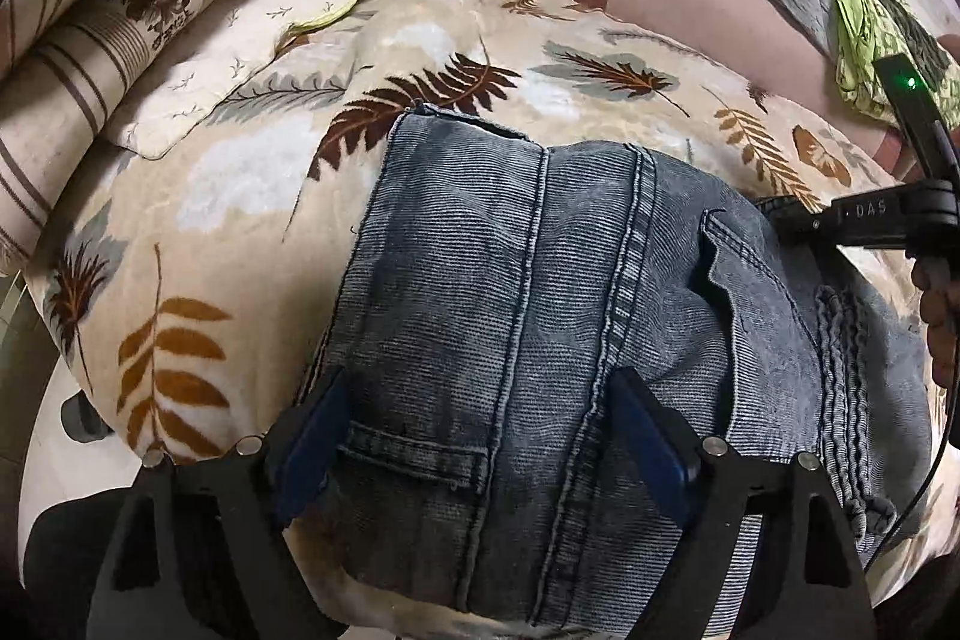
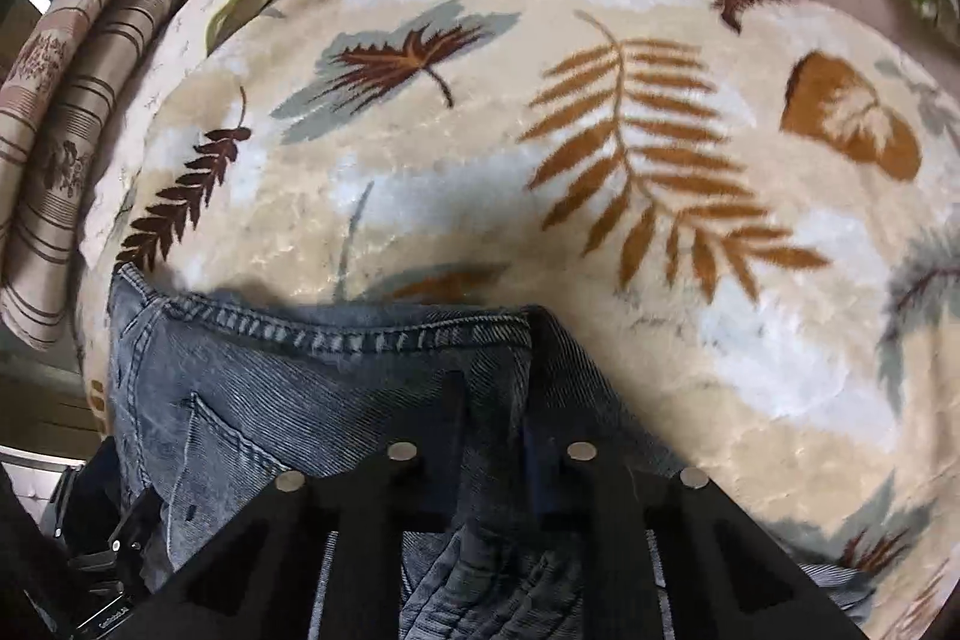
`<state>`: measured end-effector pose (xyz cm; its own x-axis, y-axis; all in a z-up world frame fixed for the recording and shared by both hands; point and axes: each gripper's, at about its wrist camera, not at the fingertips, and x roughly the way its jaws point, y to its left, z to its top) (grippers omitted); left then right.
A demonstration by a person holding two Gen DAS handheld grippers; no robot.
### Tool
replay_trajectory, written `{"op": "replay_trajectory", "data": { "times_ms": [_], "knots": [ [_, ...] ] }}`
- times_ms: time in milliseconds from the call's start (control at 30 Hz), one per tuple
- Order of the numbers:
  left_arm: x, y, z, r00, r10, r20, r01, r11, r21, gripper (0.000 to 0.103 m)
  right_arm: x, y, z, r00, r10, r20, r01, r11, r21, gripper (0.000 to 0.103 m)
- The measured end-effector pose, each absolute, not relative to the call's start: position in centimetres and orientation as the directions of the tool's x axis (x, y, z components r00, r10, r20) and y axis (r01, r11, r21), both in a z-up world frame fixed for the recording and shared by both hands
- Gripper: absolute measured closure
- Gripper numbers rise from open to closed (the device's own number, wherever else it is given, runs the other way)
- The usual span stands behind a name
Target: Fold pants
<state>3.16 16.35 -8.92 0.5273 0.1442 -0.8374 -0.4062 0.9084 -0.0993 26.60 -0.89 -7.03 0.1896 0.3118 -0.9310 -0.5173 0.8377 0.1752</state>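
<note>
**Left wrist view: folded jeans pinned for the next fold**

Left-wrist view shows the left gripper (image 1: pixel 480 436) spread wide, released, its blue pads (image 1: pixel 312 436) straddling the jeans (image 1: pixel 528 280), probably to steady the bundle. The jeans lie folded near the blanket's (image 1: pixel 252 172) near edge. At right, the right gripper (image 2: pixel 492 418) stands nearly clenched, denim bunched between its fingers at the jeans' far seam, apparently ready to lift that edge.

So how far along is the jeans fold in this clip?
Well along: the jeans lie as a compact stacked bundle on the leaf-print blanket. In hand: the right gripper looks closed on denim at the bundle's edge; the left gripper is open over it. Left: release and flatten.
</note>
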Motion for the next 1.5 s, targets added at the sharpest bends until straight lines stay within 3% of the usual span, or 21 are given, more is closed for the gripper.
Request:
{"op": "replay_trajectory", "data": {
  "times_ms": [300, 467, 533, 600, 667, 700, 733, 1267, 1467, 1500],
  "knots": [
    [3.2, 16.5, -8.9, 0.531, 0.139, -0.836, -0.401, 0.91, -0.103, 0.016, 26.6, 0.1, -7.6, 0.243, 0.264, -0.933, -0.493, 0.862, 0.115, 0.087],
    [3.2, 16.4, -8.9, 0.533, 0.136, -0.835, -0.4, 0.91, -0.107, 0.016, 25.8, -0.5, -5.7, 0.285, 0.273, -0.919, -0.454, 0.883, 0.122, 0.065],
    [3.2, 16.5, -8.9, 0.533, 0.134, -0.836, -0.4, 0.91, -0.11, 0.016, 25.3, -0.6, -4.2, 0.315, 0.304, -0.899, -0.451, 0.881, 0.141, 0.035],
    [3.2, 16.6, -8.9, 0.533, 0.134, -0.836, -0.399, 0.911, -0.108, 0.016, 24.8, -0.1, -3.5, 0.343, 0.301, -0.89, -0.455, 0.882, 0.123, 0.028],
    [3.2, 16.6, -9.0, 0.534, 0.134, -0.835, -0.4, 0.91, -0.11, 0.015, 25.3, 0.4, -4.6, 0.338, 0.26, -0.905, -0.449, 0.889, 0.088, 0.028],
    [3.2, 16.5, -8.9, 0.533, 0.135, -0.835, -0.4, 0.91, -0.108, 0.015, 25.8, 0.6, -5.9, 0.296, 0.247, -0.923, -0.446, 0.89, 0.096, 0.039],
    [3.2, 16.5, -8.9, 0.534, 0.136, -0.835, -0.399, 0.911, -0.106, 0.015, 26.1, 1.0, -7.2, 0.251, 0.243, -0.937, -0.458, 0.883, 0.106, 0.081],
    [3.2, 16.5, -8.9, 0.535, 0.14, -0.833, -0.396, 0.913, -0.1, 0.015, 27.5, 1.5, -8.3, 0.229, 0.25, -0.941, -0.419, 0.898, 0.136, 0.077],
    [3.3, 16.5, -8.9, 0.534, 0.141, -0.833, -0.396, 0.913, -0.099, 0.015, 26.9, 1.5, -8.2, 0.237, 0.237, -0.942, -0.408, 0.904, 0.124, 0.065],
    [3.2, 16.5, -8.9, 0.535, 0.141, -0.833, -0.396, 0.913, -0.1, 0.015, 26.8, 1.5, -8.0, 0.24, 0.232, -0.943, -0.407, 0.906, 0.119, 0.055]
  ]
}}
